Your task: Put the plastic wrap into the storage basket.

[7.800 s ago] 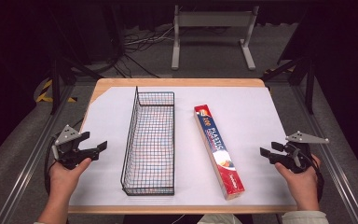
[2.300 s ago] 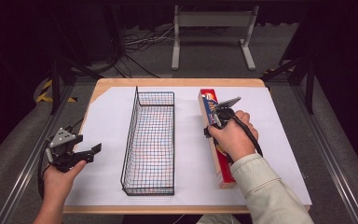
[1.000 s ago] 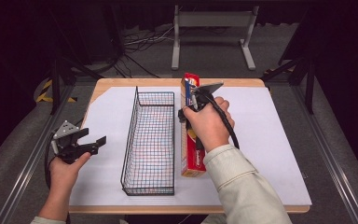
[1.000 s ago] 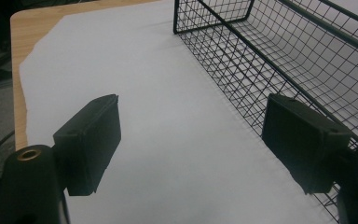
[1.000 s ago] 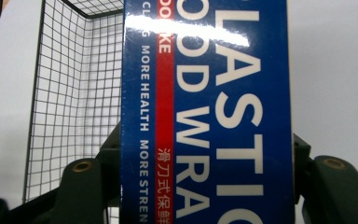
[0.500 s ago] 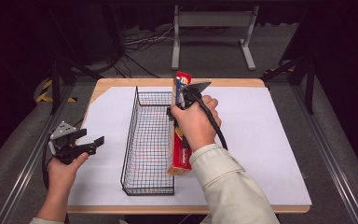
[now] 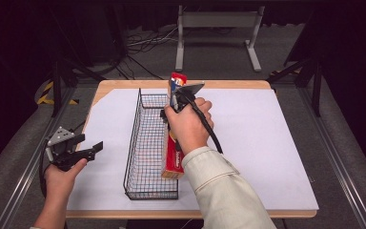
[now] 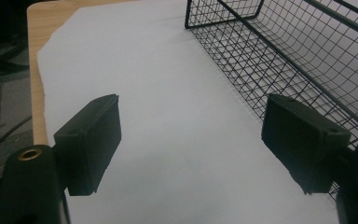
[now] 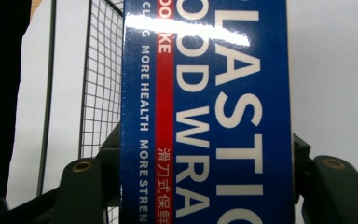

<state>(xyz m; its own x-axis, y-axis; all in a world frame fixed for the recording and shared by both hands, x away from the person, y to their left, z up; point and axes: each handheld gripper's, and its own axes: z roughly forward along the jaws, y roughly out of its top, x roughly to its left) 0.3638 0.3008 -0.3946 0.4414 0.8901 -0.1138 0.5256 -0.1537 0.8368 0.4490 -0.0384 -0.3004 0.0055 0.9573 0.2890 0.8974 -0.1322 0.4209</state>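
My right gripper [image 7: 174, 102] clamps the plastic wrap box [image 7: 173, 143], which hangs tilted over the right rim of the wire basket [image 7: 145, 157]. My left gripper [image 7: 83, 151] hovers with jaws wide apart over the white sheet [image 7: 267, 138], left of the basket.
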